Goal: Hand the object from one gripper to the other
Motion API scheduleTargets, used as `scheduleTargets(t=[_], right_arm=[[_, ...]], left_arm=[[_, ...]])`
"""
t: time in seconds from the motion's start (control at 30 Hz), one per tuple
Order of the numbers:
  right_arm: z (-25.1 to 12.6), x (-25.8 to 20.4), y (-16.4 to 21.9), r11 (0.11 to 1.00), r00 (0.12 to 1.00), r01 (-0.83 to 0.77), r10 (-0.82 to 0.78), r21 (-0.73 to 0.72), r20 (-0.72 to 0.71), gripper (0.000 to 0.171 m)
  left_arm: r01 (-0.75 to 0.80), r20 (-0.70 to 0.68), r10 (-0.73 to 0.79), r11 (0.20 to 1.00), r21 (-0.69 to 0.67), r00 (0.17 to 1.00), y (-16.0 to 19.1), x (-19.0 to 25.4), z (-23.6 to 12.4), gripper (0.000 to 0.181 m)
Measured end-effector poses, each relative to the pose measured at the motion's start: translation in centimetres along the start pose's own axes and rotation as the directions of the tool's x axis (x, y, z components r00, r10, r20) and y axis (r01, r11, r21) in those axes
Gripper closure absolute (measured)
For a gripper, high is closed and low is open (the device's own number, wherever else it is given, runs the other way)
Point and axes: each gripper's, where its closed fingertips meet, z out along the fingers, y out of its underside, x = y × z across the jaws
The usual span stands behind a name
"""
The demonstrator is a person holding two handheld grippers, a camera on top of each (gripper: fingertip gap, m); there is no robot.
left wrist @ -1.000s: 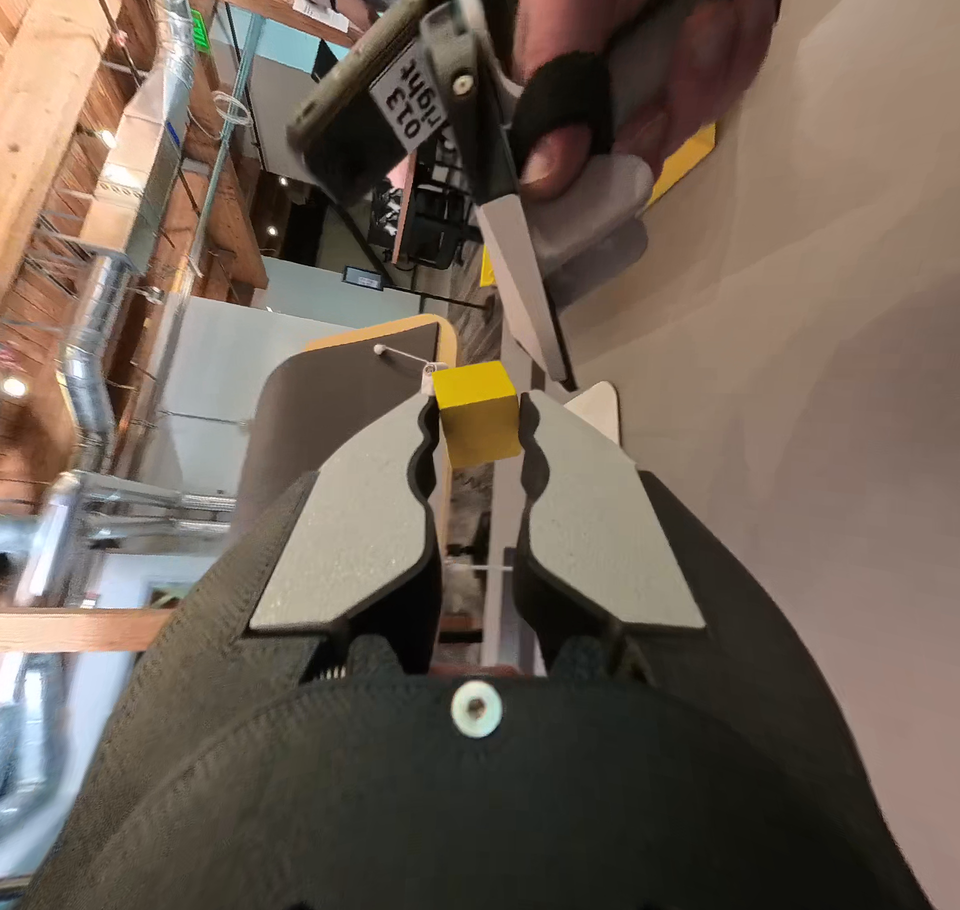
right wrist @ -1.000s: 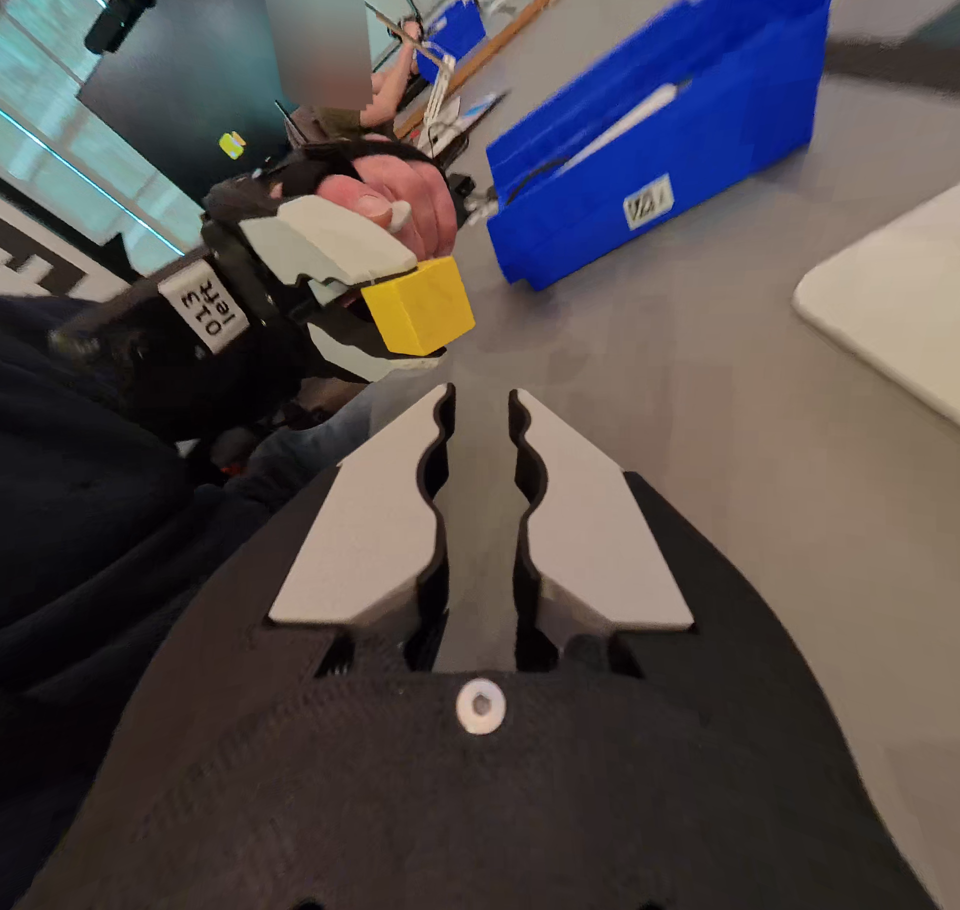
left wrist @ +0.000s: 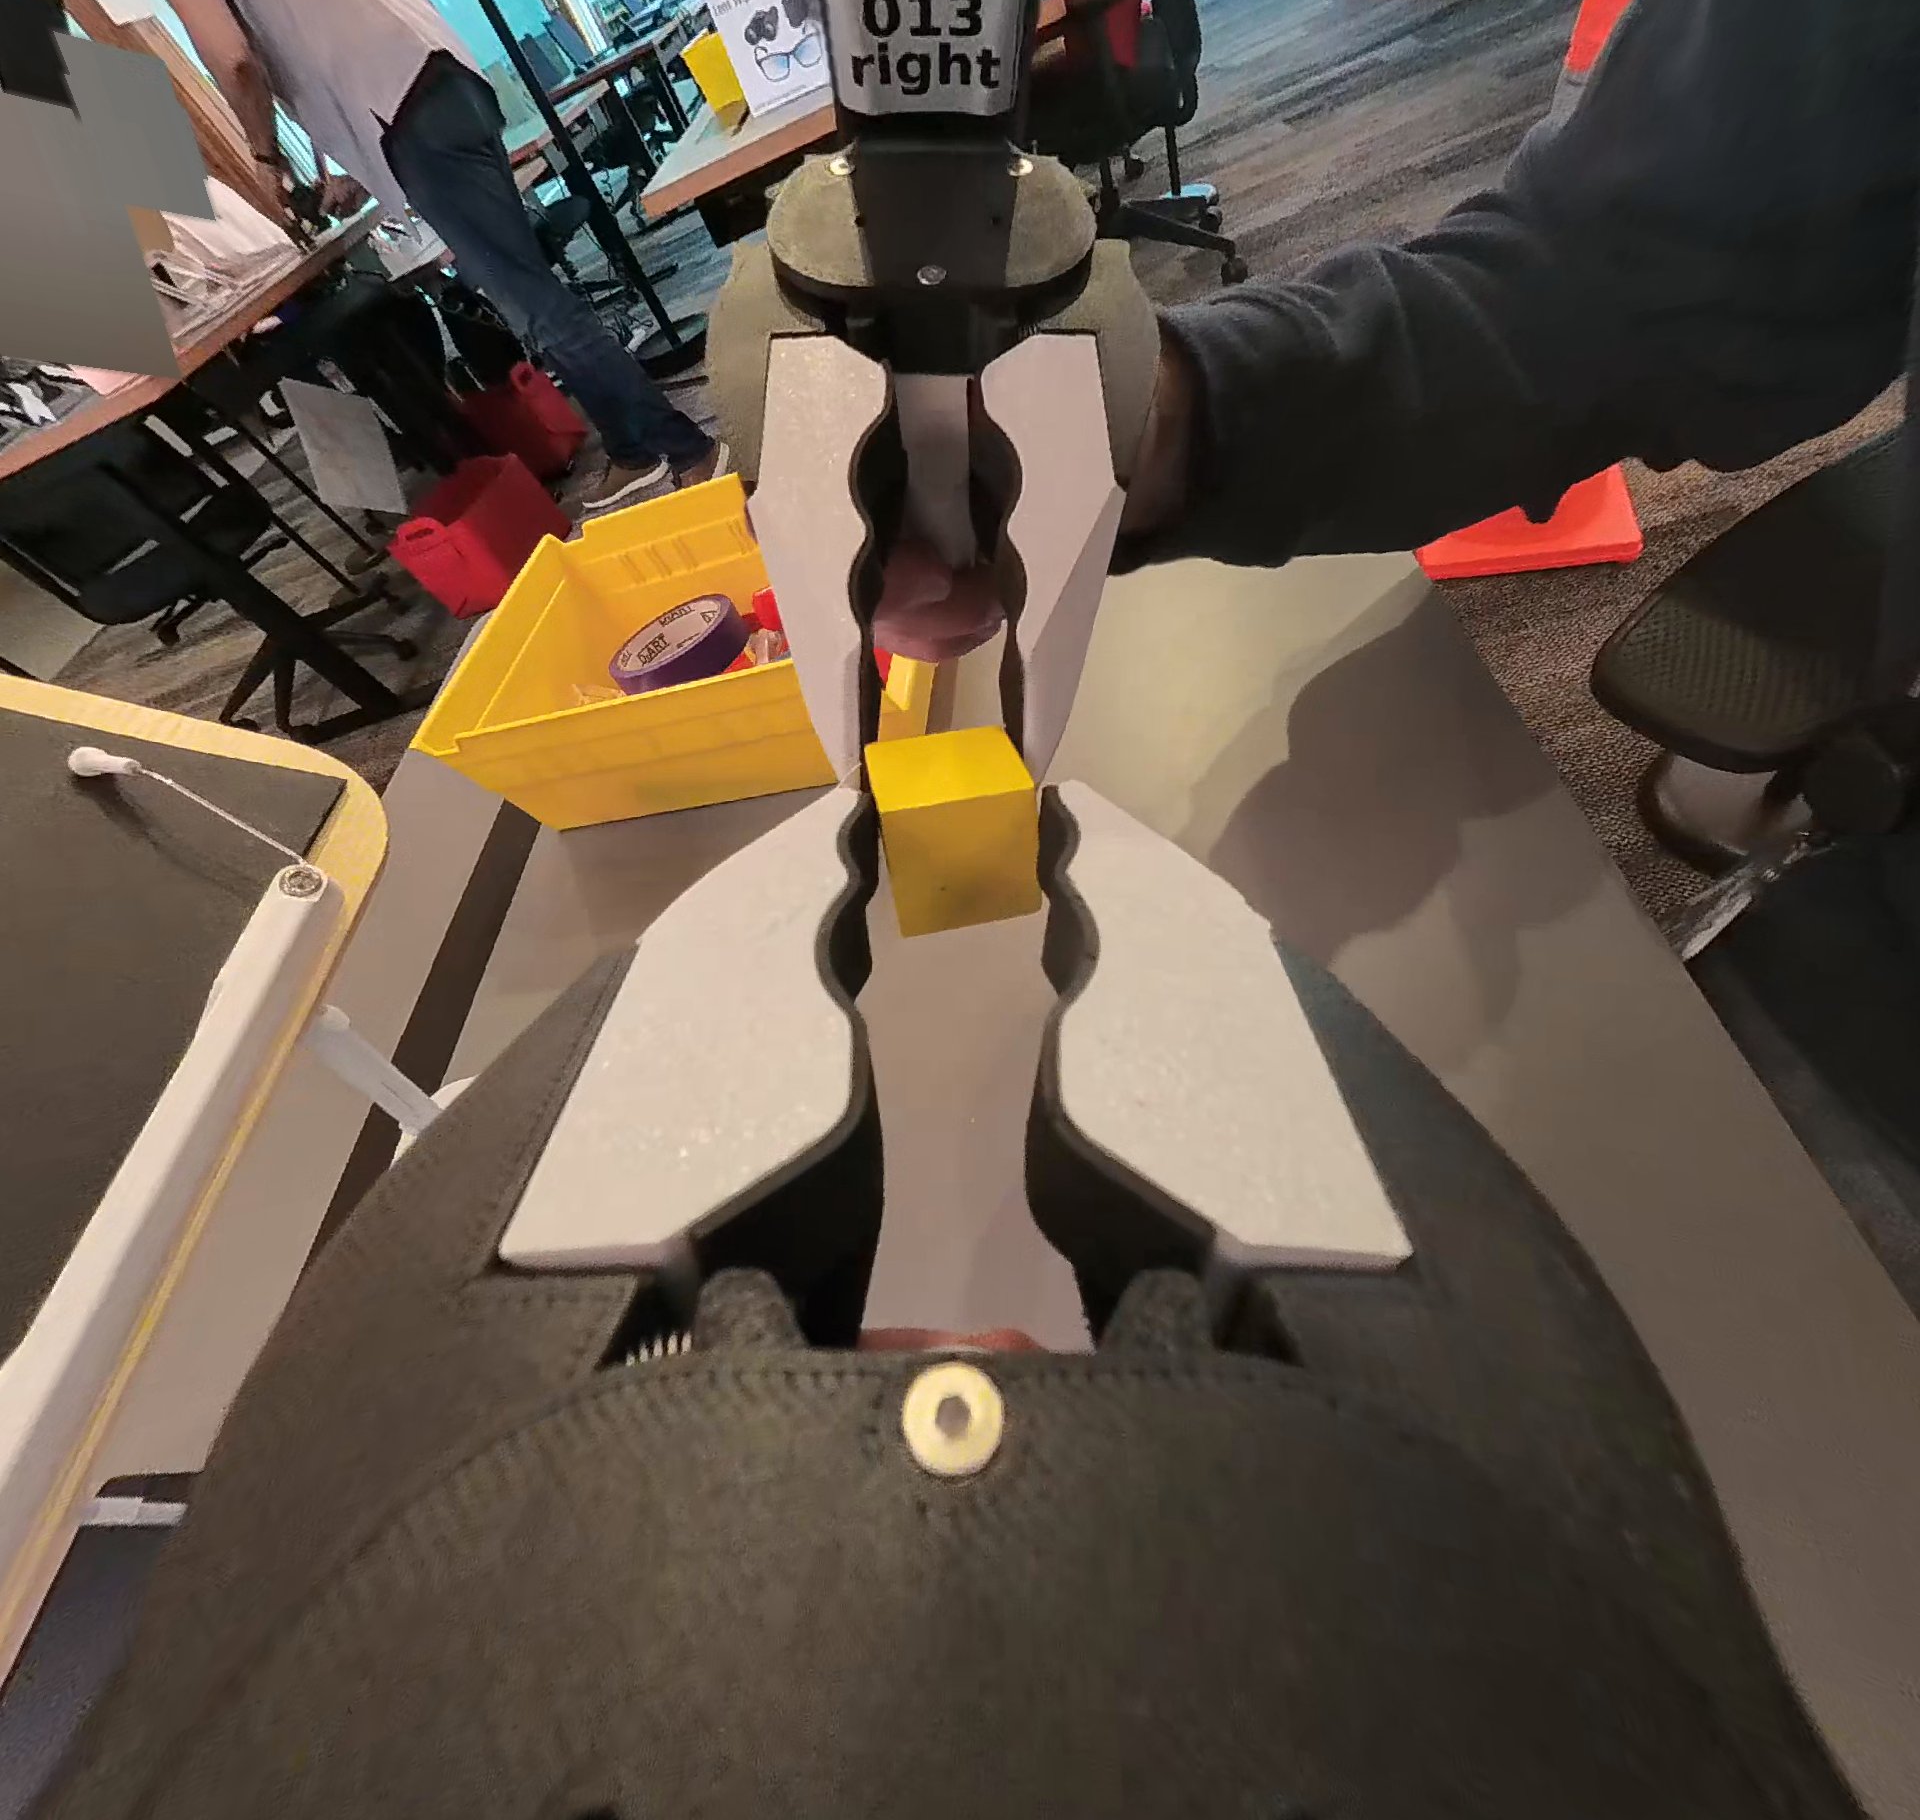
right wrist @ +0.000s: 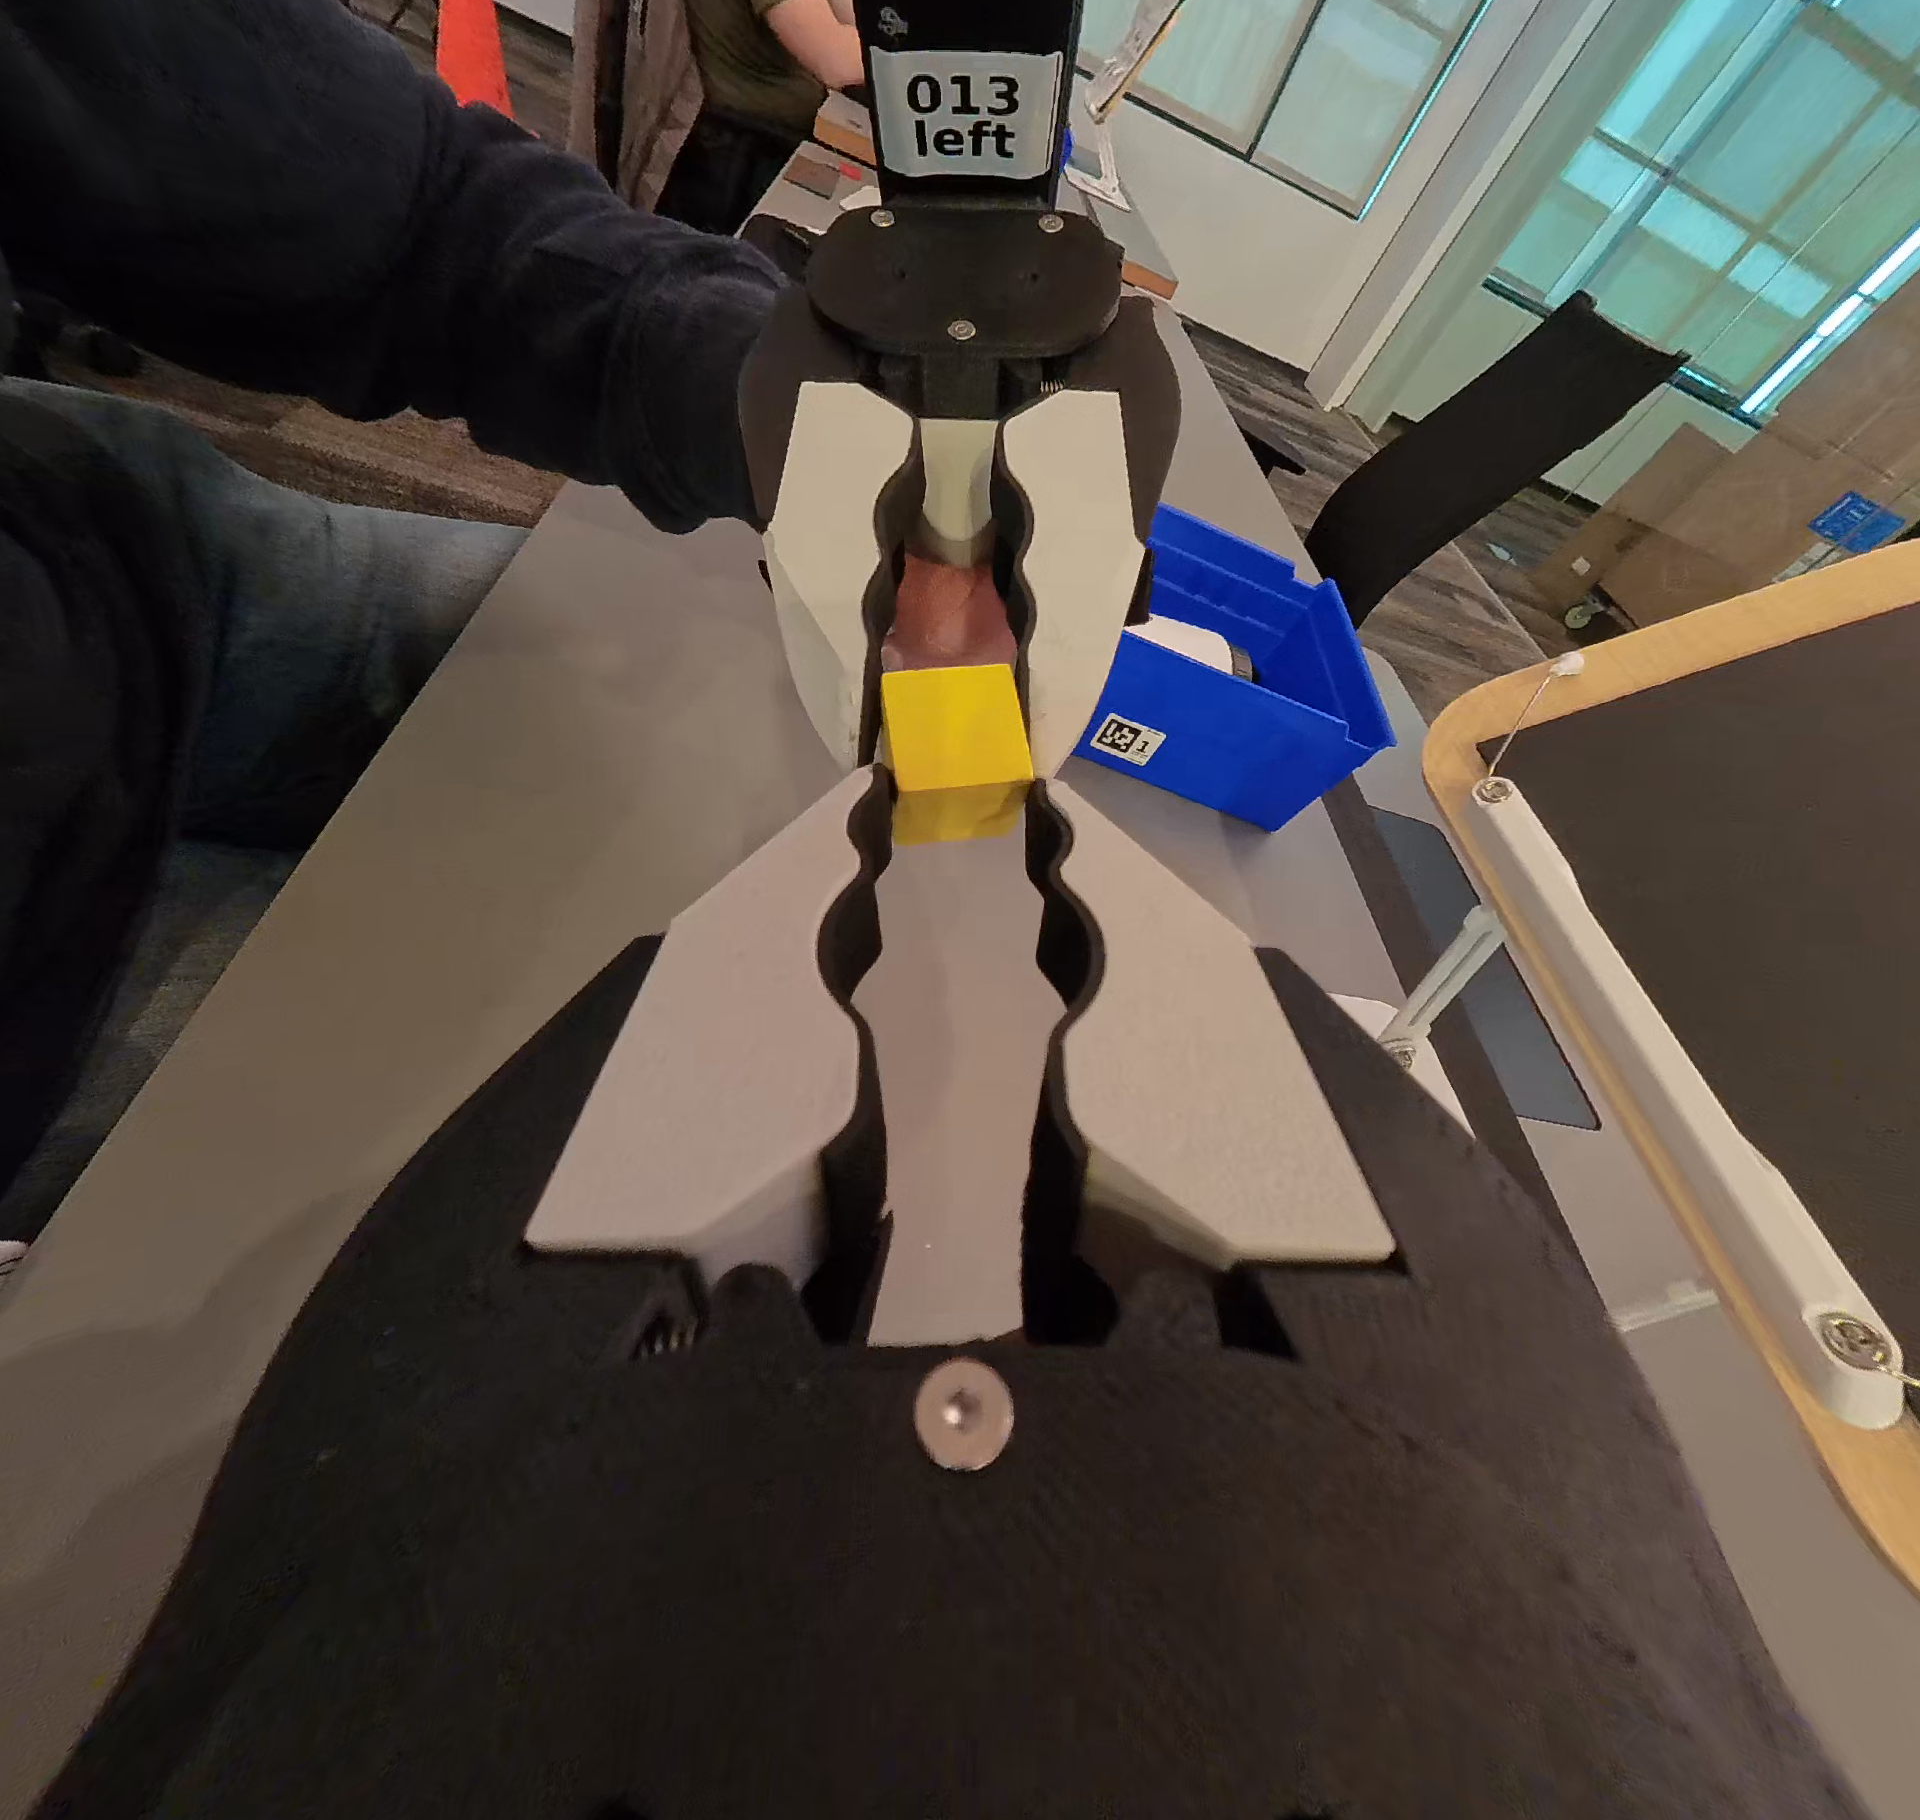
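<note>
Transferring yellow cube (left wrist: 954,840) mid-air above bench (left wrist: 1455,835) | left claw (left wrist: 951,814) pinching it | right claw (right wrist: 956,783) tips bracketing far end, grip uncertain, aligned nose-to-nose for takeover.

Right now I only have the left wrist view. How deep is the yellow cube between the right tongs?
Observer: In the right wrist view, only the near end of the yellow cube sits between the tips of the right tongs; the rest of their gap is empty.
Operator: Are they pinching it?
Observer: The tips sit close on both sides of it with no clear gap, but I cannot tell whether they press.
Operator: Anything behind the left tongs?
Observer: A blue bin stands on the table just behind them, to the right in that view.
</note>
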Motion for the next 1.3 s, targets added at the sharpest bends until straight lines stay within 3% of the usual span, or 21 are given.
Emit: scheduleTargets(t=[0.63,0.83,0.93,1.03,1.2,1.3], right_arm=[[-1.7,-0.1,-1.0,0.988,0.992,-0.109,0.116,0.108,-0.058,0.148],[-5.0,1.6,0.0,0.982,0.972,-0.152,0.169,0.110,-0.163,0.148],[-8.6,4.4,2.4,0.978,0.929,-0.202,0.208,0.052,-0.307,0.148],[-13.4,8.3,7.4,0.943,0.822,-0.327,0.252,-0.060,-0.511,0.149],[-20.6,11.7,18.6,0.750,0.601,-0.618,0.259,-0.235,-0.756,0.148],[-23.2,12.2,23.6,0.635,0.517,-0.717,0.207,-0.288,-0.830,0.148]], left_arm=[[0.027,0.071,-0.033,0.996,0.087,0.997,-1.9,-0.5,-0.2,0.149],[0.026,0.147,-0.044,0.992,0.122,0.988,-2.6,-1.6,-1.2,0.148],[0.016,0.188,-0.035,0.995,0.103,0.982,-2.3,-1.9,-2.0,0.149],[0.008,0.250,-0.022,0.998,0.058,0.968,-1.5,-2.4,-2.9,0.150],[0.025,0.312,-0.019,1.000,-0.015,0.950,0.8,-2.4,-4.1,0.150],[0.059,0.328,-0.039,0.997,-0.051,0.944,2.3,-1.9,-4.5,0.150]])
